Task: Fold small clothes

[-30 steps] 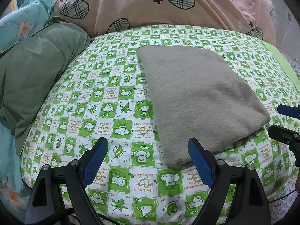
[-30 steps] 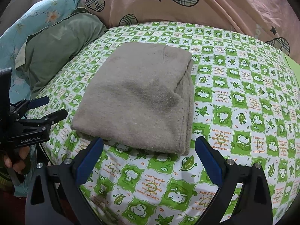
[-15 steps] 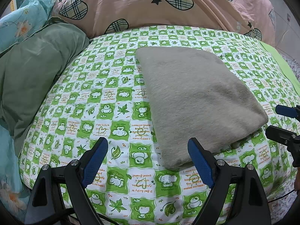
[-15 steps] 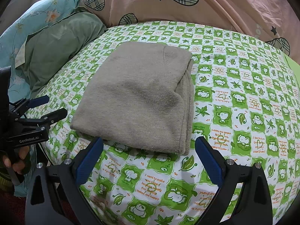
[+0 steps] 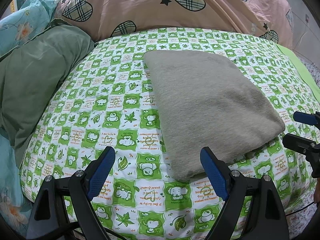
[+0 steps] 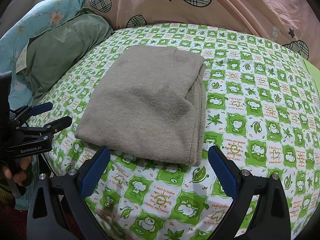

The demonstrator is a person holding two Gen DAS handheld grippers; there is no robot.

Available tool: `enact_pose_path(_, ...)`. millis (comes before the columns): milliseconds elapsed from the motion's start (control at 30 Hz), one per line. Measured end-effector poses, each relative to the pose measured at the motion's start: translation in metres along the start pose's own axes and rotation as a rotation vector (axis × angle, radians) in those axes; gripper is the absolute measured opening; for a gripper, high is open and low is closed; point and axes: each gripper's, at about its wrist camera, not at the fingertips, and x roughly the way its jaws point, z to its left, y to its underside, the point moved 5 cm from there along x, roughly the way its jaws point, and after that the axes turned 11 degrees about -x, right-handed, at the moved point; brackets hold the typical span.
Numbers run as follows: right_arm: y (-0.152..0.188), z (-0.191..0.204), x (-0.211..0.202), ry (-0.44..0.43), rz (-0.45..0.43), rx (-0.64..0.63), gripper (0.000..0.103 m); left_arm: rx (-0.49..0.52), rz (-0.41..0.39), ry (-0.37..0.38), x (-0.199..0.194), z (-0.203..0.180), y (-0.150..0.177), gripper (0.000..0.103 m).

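A grey-beige knit garment (image 5: 208,104) lies folded into a thick rectangle on the green and white checked bed sheet (image 5: 112,108); it also shows in the right wrist view (image 6: 148,104), layered edges on its right side. My left gripper (image 5: 158,160) is open and empty, just short of the garment's near left corner. My right gripper (image 6: 160,160) is open and empty, in front of the garment's near edge. Each gripper also shows from the side in the other's view, the left gripper (image 6: 50,116) and the right gripper (image 5: 294,126), both beside the garment.
A green pillow (image 5: 34,84) and a turquoise floral cover (image 5: 22,26) lie at the left. A pink quilt with plaid hearts (image 5: 170,6) is piled along the back. The bed's front edge runs just beneath both grippers.
Both grippers have stayed open and nearly still. The left wrist view has drifted slightly, so the garment sits a little lower and more to the left in it.
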Motion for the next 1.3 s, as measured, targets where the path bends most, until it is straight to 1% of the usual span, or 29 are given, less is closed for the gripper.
enact_pose_path(1300, -0.0001, 0.0003, -0.0001, 0.001, -0.001, 0.0, 0.098, 0.008, -0.005, 0.012, -0.0019, -0.0034, -0.004, 0.087)
